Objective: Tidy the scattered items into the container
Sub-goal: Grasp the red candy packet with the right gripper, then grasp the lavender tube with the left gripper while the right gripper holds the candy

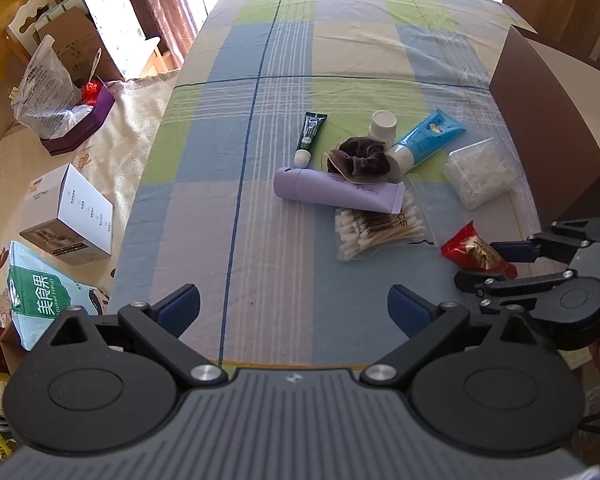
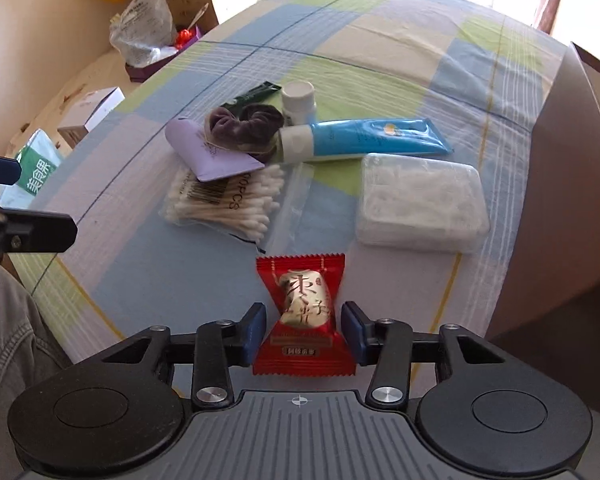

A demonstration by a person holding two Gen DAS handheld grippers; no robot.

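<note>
A red snack packet (image 2: 306, 312) sits between the fingers of my right gripper (image 2: 305, 330), which is shut on its sides just above the checked tablecloth (image 2: 148, 280). From the left wrist view the right gripper (image 1: 496, 266) holds that packet (image 1: 474, 252) at the table's near right. My left gripper (image 1: 294, 306) hangs open over the near edge, holding nothing. Ahead lie a bag of cotton swabs (image 1: 376, 232), a purple tube (image 1: 336, 190), a dark scrunchie (image 1: 360, 158), a blue tube (image 1: 428, 136), a white bottle (image 1: 383, 124), a green tube (image 1: 310, 134) and a clear plastic box (image 1: 480, 172). A brown cardboard box (image 1: 548, 120) stands on the right.
Left of the table, a cloth-covered surface carries a white carton (image 1: 72, 216), a green snack bag (image 1: 40, 300) and a purple box with a plastic bag (image 1: 76, 120). A window is beyond the far edge. A person's grey clothing (image 2: 4, 352) shows at lower left.
</note>
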